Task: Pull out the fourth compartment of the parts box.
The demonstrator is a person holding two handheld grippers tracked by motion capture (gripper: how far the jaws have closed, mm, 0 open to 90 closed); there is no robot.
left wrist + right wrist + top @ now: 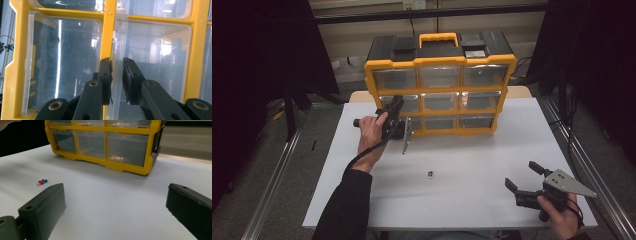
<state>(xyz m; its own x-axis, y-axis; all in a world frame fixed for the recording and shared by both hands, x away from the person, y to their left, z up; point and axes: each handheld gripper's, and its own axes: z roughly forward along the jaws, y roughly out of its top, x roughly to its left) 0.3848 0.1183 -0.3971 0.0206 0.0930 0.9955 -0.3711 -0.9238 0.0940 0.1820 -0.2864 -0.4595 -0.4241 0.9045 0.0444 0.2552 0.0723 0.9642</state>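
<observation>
Left claw nearly shut at clear drawer edge, yellow cabinet.

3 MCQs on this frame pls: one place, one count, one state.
1. Where is the left gripper?
A. at the organizer's lower-left drawers
B. over the pins
C. off the table

2. Drawers per row?
A. two
B. three
C. five

3. State of the right gripper?
A. shut on a pin
B. open
C. shut, holding nothing

Key: 1 A, its jaws sit at the drawer fronts; 2 B, each row shows three clear fronts; 3 B, jaws stand wide apart over bare table, pins off to the side.
</observation>
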